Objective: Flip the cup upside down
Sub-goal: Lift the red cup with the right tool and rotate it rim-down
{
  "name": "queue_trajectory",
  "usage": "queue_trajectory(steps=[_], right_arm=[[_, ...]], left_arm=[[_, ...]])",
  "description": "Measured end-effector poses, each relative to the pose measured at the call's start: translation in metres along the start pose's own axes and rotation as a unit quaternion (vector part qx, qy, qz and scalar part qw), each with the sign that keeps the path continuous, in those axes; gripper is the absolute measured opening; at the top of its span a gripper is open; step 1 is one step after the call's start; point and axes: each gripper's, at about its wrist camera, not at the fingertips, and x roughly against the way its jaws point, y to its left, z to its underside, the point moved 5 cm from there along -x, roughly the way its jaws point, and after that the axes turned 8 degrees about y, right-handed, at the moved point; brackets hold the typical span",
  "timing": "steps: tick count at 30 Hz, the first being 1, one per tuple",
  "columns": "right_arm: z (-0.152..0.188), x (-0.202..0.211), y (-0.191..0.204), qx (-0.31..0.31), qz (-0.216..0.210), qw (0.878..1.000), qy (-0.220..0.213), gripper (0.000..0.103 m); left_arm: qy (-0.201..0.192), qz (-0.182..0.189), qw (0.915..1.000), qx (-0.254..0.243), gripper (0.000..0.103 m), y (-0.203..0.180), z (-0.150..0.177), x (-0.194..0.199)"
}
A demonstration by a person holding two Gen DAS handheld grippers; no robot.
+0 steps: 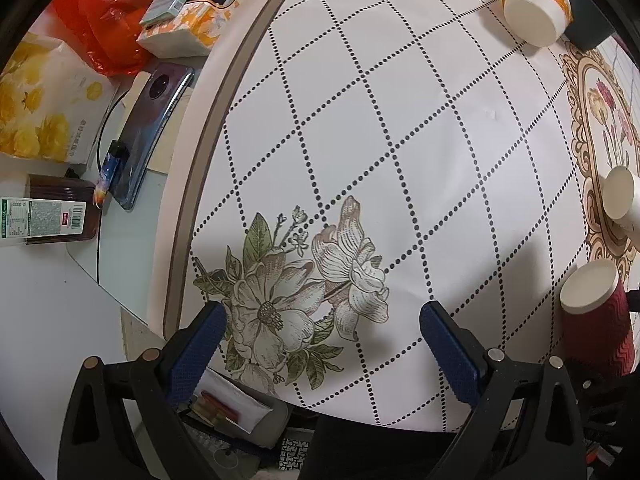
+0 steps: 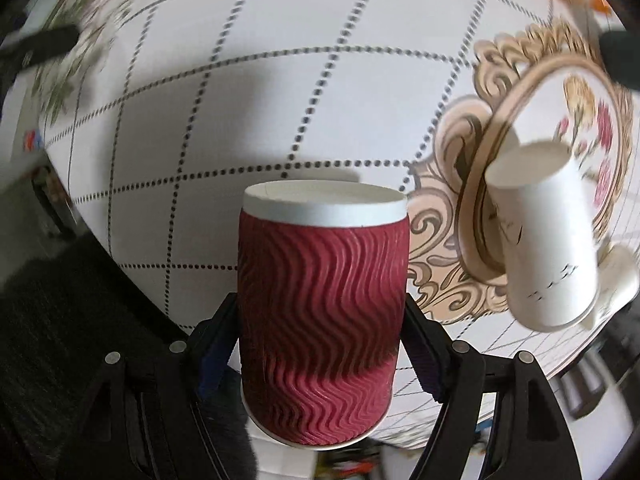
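Note:
A dark red ribbed paper cup [image 2: 322, 308] is clamped between the fingers of my right gripper [image 2: 320, 344], with its white base end pointing away from the camera over the table. The same cup shows at the right edge of the left wrist view [image 1: 596, 320]. My left gripper [image 1: 322, 344] is open and empty, low over the flower print near the table's front edge. A white paper cup [image 2: 544, 240] stands base up on the ornate medallion to the right; it also shows in the left wrist view [image 1: 620, 200].
An orange-and-white bowl-shaped cup [image 1: 534, 8] lies at the far side beside a dark cup [image 1: 592, 32]. Left of the round table [image 1: 192, 184] a side surface holds a phone [image 1: 148, 132], tissue packs [image 1: 192, 20], a red bag [image 1: 104, 12] and a brown jar [image 1: 60, 212].

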Motion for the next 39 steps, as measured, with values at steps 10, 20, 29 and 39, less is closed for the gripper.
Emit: queue_trajectory(steps=[10, 20, 29, 39], right_arm=[[-0.011, -0.001, -0.025, -0.032, -0.003, 0.999, 0.006, 0.08], [0.001, 0.022, -0.03, -0.051, 0.032, 0.995, -0.079, 0.073], [0.061, 0.052, -0.012, -0.107, -0.014, 0.965, -0.24, 0.073], [0.071, 0.073, -0.005, -0.143, -0.033, 0.89, -0.432, 0.073]], left_arm=[[0.003, -0.003, 1.0, -0.004, 0.099, -0.01, 0.005, 0.004], [-0.001, -0.009, 0.9999, -0.008, 0.099, -0.013, 0.01, 0.011], [-0.003, -0.017, 0.9997, -0.017, 0.099, -0.027, 0.017, 0.017], [0.0, -0.019, 0.9996, -0.02, 0.099, -0.043, 0.027, 0.018]])
